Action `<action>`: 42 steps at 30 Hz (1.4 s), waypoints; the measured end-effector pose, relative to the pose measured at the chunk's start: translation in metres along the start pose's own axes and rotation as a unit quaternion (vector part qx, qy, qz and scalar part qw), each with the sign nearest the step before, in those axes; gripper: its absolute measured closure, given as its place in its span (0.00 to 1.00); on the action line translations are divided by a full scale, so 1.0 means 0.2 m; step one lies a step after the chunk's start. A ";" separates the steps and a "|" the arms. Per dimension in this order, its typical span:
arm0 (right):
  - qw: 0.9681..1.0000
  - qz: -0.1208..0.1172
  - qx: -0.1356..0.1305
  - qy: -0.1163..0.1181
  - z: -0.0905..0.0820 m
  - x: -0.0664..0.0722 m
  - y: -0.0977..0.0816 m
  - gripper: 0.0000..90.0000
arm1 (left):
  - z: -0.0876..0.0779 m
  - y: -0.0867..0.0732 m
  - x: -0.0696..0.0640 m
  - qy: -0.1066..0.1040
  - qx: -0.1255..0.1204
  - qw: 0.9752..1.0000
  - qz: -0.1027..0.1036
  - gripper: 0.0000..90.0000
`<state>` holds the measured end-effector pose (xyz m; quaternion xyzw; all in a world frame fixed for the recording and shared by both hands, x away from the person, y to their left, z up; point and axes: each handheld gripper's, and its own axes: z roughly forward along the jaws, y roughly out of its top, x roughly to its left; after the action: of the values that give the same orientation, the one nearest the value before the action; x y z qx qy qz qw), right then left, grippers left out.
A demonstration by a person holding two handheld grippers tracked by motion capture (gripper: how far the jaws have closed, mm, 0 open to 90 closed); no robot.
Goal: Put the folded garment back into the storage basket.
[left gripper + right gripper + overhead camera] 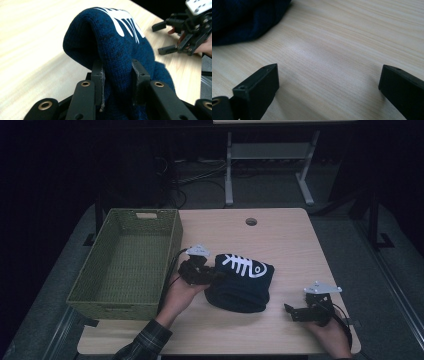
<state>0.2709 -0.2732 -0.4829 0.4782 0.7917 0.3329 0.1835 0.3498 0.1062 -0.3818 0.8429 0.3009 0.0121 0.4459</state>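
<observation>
A dark blue knit hat (242,280) with a white fish-skeleton print lies bunched in the middle of the wooden table (280,235). My left gripper (212,276) is shut on the hat's left edge; in the left gripper view a fold of the knit hat (112,45) is pinched between the two jaws and rises above them. My right gripper (295,312) rests low over the table near the front right, open, with bare wood between its jaws. The right gripper view has the hat (244,17) at its upper left corner, apart from the jaws.
A green woven basket (82,290) sits at the left of the table, right beside the left hand. A cable hole (251,221) marks the table's far side. A desk frame (270,155) and cables stand on the floor beyond.
</observation>
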 end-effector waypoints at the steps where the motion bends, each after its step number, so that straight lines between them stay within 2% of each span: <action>1: 1.000 -0.001 0.000 0.000 0.00 0.00 0.00 0.03 | -0.01 0.02 0.00 -0.004 -0.003 1.000 0.001 0.77; 7: 1.000 -0.001 -0.001 0.000 0.00 0.00 0.00 0.03 | -0.05 0.07 -0.01 -0.024 -0.023 0.999 0.010 0.77; 17: 1.000 -0.001 -0.001 0.001 0.00 0.00 0.00 0.03 | -0.14 0.09 0.00 -0.030 -0.036 0.999 0.025 0.77; 25: 1.000 0.000 -0.001 0.001 0.00 0.00 0.00 0.03 | -0.27 0.12 -0.01 -0.021 -0.059 0.997 0.038 0.78; 42: 1.000 0.000 -0.001 0.002 0.00 0.00 0.00 0.03 | -0.52 0.14 0.07 -0.004 -0.088 0.996 0.031 0.78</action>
<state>0.2708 -0.2731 -0.4827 0.4778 0.7916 0.3345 0.1823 0.3450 0.1789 -0.3016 0.8093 0.2707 0.0484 0.5191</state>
